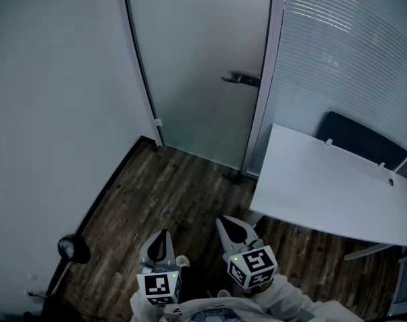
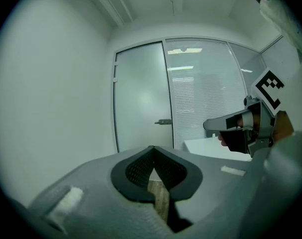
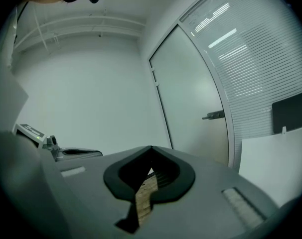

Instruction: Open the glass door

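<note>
The frosted glass door [image 1: 200,66] stands closed at the far end of the room, its metal lever handle [image 1: 242,79] on its right edge. Both grippers are low and near my body, well short of the door. My left gripper [image 1: 162,237] is shut with nothing in it, its tips meeting. Beside it, my right gripper [image 1: 232,228] is also shut and empty. In the left gripper view the door [image 2: 141,98] and handle [image 2: 164,122] lie ahead, with the right gripper [image 2: 208,125] at the right. The right gripper view shows the handle [image 3: 214,115] far off.
A white table [image 1: 324,186] juts in from the right, a black chair [image 1: 358,139] behind it. A glass wall with blinds [image 1: 344,52] runs right of the door. A plain wall [image 1: 56,113] closes the left. A black round object [image 1: 72,249] sits on the wooden floor [image 1: 170,186].
</note>
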`<state>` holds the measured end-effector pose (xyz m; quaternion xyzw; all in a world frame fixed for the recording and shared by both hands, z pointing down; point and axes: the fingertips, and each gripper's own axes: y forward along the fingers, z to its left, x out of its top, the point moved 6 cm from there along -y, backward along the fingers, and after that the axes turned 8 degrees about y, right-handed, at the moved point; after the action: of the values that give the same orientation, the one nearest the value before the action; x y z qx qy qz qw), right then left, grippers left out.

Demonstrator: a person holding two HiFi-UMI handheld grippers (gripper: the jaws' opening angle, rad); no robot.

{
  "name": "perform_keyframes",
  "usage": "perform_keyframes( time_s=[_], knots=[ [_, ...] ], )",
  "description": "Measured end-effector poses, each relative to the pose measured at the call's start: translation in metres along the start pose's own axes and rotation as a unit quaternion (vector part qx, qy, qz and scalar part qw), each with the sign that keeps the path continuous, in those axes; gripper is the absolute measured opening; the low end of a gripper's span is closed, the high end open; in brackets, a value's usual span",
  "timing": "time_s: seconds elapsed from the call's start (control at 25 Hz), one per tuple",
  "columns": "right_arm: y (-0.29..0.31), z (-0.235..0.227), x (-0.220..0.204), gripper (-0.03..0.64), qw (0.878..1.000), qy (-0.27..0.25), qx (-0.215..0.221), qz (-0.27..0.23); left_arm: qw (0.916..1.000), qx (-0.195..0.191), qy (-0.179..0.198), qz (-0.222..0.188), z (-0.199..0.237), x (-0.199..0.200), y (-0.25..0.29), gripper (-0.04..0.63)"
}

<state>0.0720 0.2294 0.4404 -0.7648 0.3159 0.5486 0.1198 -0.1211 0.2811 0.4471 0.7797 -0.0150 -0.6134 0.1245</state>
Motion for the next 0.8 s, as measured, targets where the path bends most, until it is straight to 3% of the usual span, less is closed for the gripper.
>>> perform_keyframes(
  time_s=[0.48, 0.8],
  knots=[
    [0.169, 0.031, 0.008, 0.005, 1.0, 0.002, -0.008, 0.023, 0.9999, 0.002, -0.011, 0.006, 0.145, -0.01, 0.101, 0.003],
    [0.258, 0.048, 0.023, 0.005, 1.0, 0.0, -0.008, 0.019, 0.9999, 0.0, -0.017, -0.003, 0.214, -0.013, 0.148, 0.003]
  ],
)
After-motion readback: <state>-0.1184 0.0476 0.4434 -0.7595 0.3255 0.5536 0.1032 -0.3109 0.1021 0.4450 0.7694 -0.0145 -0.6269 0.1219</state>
